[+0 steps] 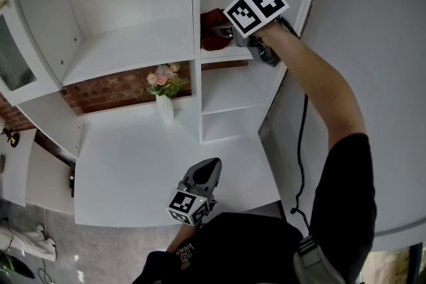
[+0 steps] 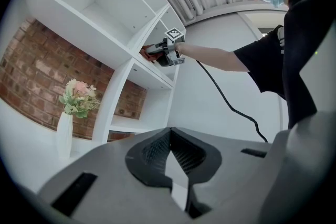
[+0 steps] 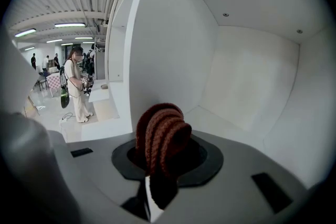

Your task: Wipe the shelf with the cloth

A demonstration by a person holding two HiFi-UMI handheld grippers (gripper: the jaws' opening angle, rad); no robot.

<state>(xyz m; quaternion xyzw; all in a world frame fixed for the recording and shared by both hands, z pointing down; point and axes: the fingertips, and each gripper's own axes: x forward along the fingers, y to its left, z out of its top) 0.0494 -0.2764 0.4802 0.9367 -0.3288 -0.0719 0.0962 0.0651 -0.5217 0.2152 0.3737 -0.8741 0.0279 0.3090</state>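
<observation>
A folded rust-red knitted cloth (image 3: 160,136) is clamped in my right gripper (image 3: 159,162). In the head view the right gripper (image 1: 225,30) reaches into the upper right compartment of the white shelf unit and holds the cloth (image 1: 212,30) at the shelf board (image 1: 233,54), by the centre upright. The left gripper view shows that gripper (image 2: 165,53) with the cloth (image 2: 144,52) from below. My left gripper (image 1: 210,166) hangs low over the white desk top, away from the shelves. Its jaws (image 2: 169,150) are shut and hold nothing.
A white vase of pink flowers (image 1: 164,95) stands on the desk top (image 1: 133,163) against the centre upright. A black cable (image 1: 303,143) hangs from the right gripper along the white wall. Brick shows behind the lower shelves. A person (image 3: 77,84) stands far off in the room.
</observation>
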